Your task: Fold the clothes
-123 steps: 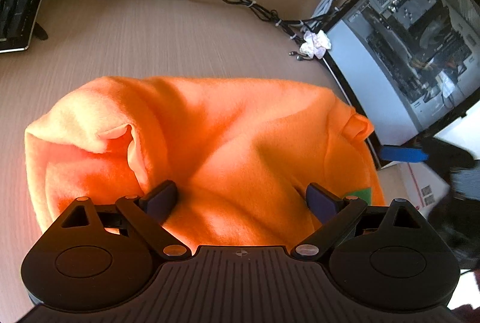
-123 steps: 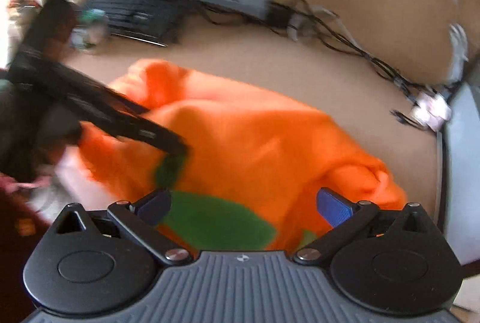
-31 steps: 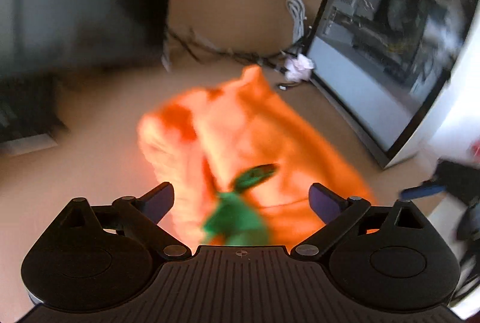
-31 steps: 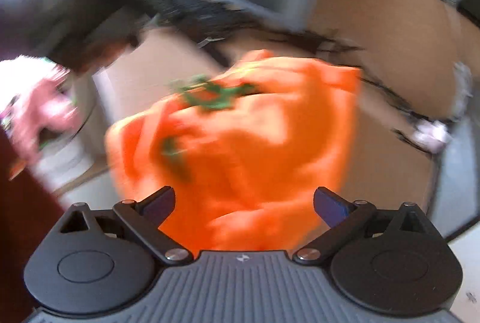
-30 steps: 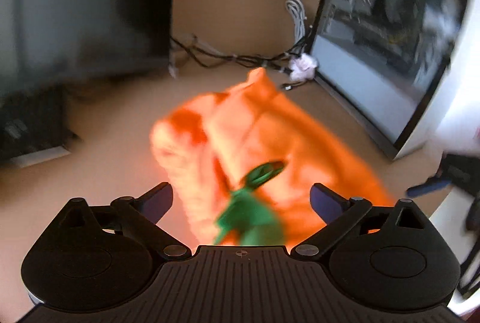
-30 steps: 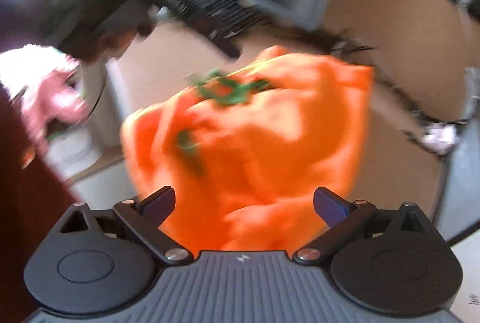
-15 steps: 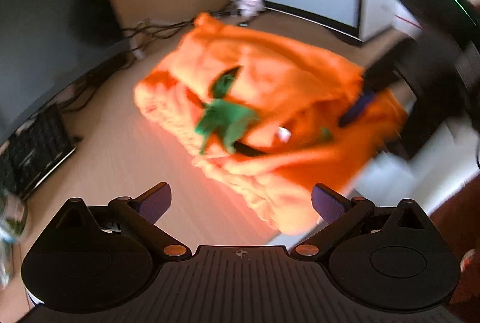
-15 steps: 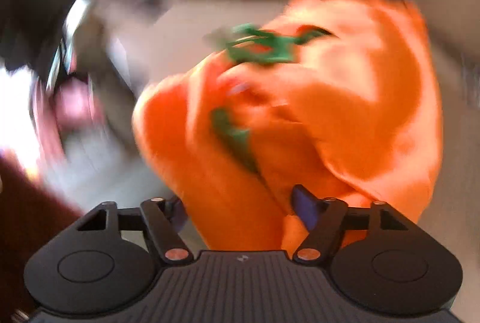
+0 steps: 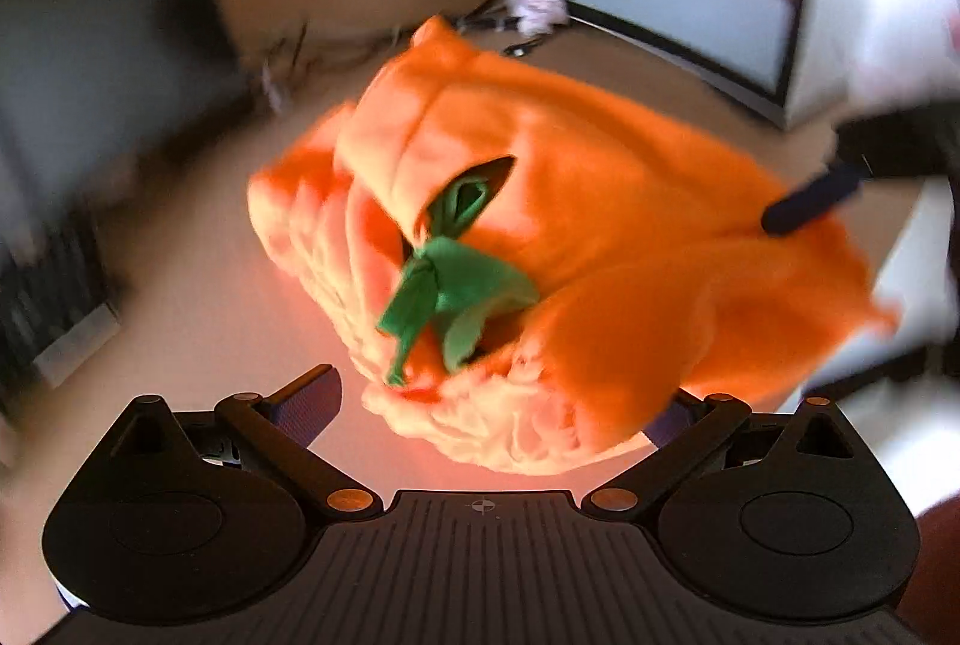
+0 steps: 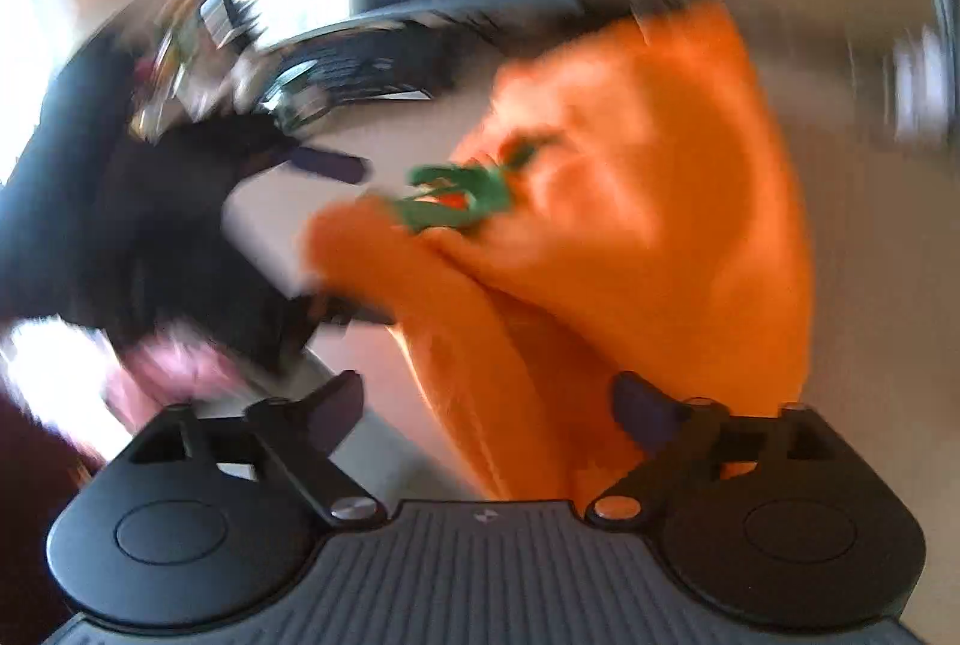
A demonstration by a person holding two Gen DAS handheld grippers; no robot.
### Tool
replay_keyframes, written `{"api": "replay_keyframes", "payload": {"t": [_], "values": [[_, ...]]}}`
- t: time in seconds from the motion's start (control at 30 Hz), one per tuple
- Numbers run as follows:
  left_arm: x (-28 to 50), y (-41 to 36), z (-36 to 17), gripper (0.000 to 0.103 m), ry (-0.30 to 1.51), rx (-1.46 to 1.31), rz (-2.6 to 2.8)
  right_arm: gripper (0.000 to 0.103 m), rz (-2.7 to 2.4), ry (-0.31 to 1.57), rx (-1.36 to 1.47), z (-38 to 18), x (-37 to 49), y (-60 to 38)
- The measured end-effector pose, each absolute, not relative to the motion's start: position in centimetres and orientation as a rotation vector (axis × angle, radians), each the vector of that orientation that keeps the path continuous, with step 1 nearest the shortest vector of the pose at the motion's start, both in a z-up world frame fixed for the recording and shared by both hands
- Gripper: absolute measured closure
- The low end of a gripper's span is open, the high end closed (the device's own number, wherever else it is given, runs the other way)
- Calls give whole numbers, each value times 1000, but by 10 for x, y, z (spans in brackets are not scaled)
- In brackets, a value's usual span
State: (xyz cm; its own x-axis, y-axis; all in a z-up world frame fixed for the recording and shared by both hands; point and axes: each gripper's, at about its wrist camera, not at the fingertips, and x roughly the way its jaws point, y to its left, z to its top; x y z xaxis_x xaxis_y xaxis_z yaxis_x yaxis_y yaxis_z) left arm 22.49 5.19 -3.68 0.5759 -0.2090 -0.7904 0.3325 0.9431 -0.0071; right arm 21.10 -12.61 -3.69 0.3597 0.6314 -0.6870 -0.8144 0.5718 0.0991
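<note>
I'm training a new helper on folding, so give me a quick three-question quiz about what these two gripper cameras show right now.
1. True or false: the orange garment lies flat in one neat layer on the desk.
2. What colour is the small bunch of cloth poking from the garment's folds?
3. The left gripper is: A) clamped shut on the cloth, B) open with cloth between its fingers, C) out of view.

Key: 1 false, it is bunched in thick folds. 2 green. 3 B.

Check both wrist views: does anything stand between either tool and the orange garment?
Nothing visible does. The left tool is open right at the garment near its green piece. The right tool is open with orange cloth between its fingers.
</note>
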Motion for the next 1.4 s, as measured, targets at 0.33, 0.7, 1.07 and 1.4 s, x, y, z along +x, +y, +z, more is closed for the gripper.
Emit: {"api": "replay_keyframes", "payload": {"t": [0.33, 0.7, 1.07, 1.4], "values": [[233, 47, -35, 0, 897, 81, -400, 69, 776, 571, -594, -71, 198, -78], [172, 18, -36, 0, 564, 692, -587, 90, 802, 813, -328, -22, 220, -102], [199, 2, -54, 44, 515, 570, -858, 91, 896, 839, -542, 35, 199, -85], [288, 80, -66, 50, 945, -410, -814, 31, 685, 648, -428, 75, 199, -147]]}}
